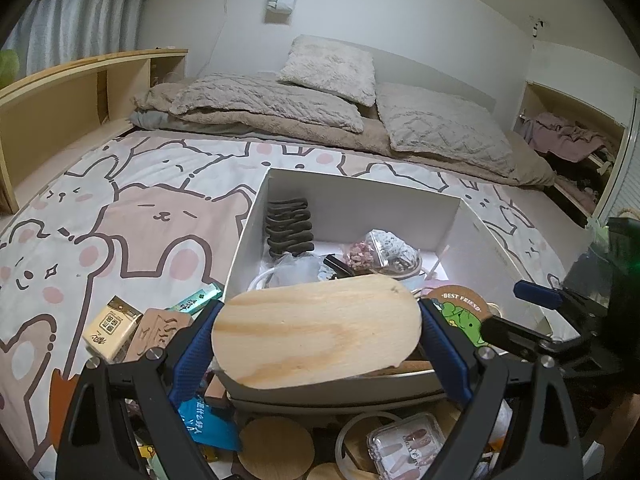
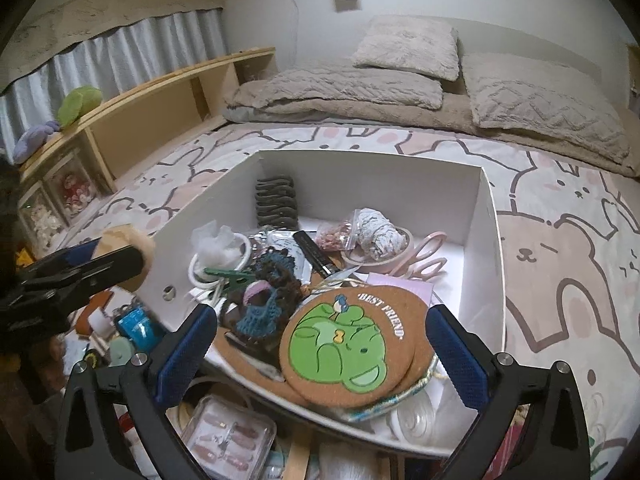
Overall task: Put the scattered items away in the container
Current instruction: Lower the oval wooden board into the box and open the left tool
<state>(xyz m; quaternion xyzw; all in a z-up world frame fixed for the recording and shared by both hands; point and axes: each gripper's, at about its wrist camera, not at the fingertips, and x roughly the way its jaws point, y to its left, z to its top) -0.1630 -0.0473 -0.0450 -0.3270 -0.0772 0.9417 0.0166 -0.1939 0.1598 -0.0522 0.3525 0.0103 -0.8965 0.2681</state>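
Note:
A white cardboard box [image 1: 360, 196] stands on the bed and holds several small items; it also shows in the right wrist view [image 2: 488, 216]. My left gripper [image 1: 318, 332] is shut on an oval wooden board [image 1: 316, 330] and holds it over the box's near rim. In the right wrist view the left gripper [image 2: 80, 272] is at the left with the board [image 2: 128, 244] outside the box's left wall. My right gripper [image 2: 322, 344] is open over the box's near edge, its fingers on either side of a round cork coaster with a green bear [image 2: 348, 344] that lies in the box.
Loose items lie on the bedspread before the box: a clear nail case [image 1: 404, 444], round wooden coasters [image 1: 276, 448], a blue packet [image 1: 208, 424], a wooden stamp block [image 1: 112, 328]. Pillows [image 1: 328, 64] lie at the bed head. A wooden shelf [image 1: 80, 92] runs along the left.

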